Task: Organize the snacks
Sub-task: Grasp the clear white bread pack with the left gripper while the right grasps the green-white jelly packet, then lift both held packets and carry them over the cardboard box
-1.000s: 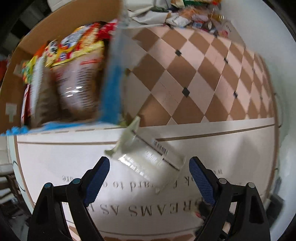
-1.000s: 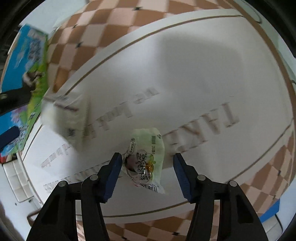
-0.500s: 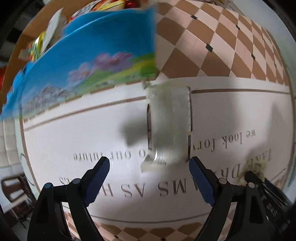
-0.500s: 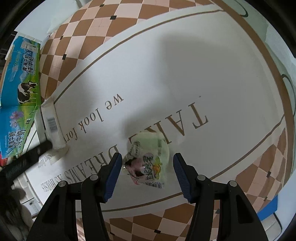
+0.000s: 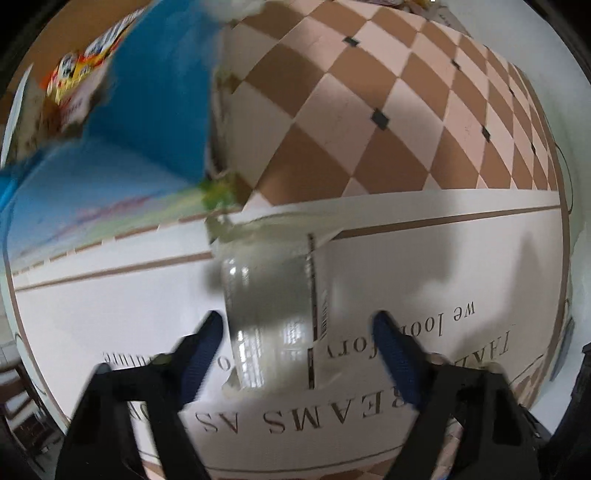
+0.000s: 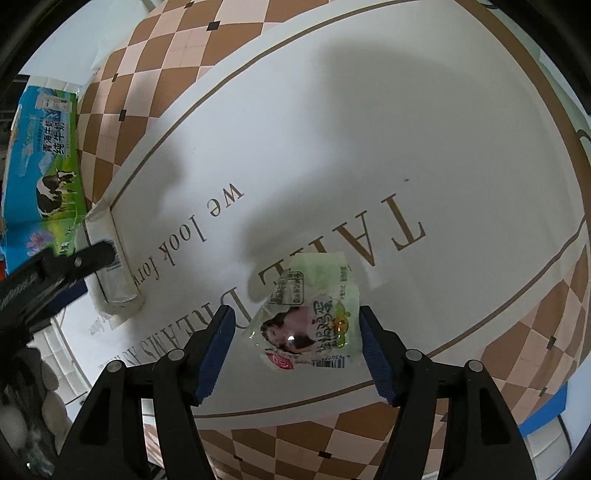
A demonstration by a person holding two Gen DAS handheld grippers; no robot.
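A clear flat snack packet (image 5: 273, 314) with a barcode strip lies on the white printed tablecloth, next to the blue milk carton box. My left gripper (image 5: 297, 334) is open with its fingers on either side of the packet's near end. The packet also shows in the right wrist view (image 6: 110, 273), with the left gripper (image 6: 74, 262) over it. A green egg snack packet (image 6: 314, 317) lies flat on the cloth. My right gripper (image 6: 297, 332) is open and straddles its near end.
The blue and green milk carton box (image 6: 40, 166) stands at the cloth's edge and holds several snack bags (image 5: 74, 85). The tablecloth (image 6: 332, 129) has a white printed centre and a brown checked border. A pile of more snacks (image 5: 417, 5) lies far back.
My left gripper has swung away from the box and come down close over the clear packet. My right gripper has closed in slightly on the green packet, which has not moved.
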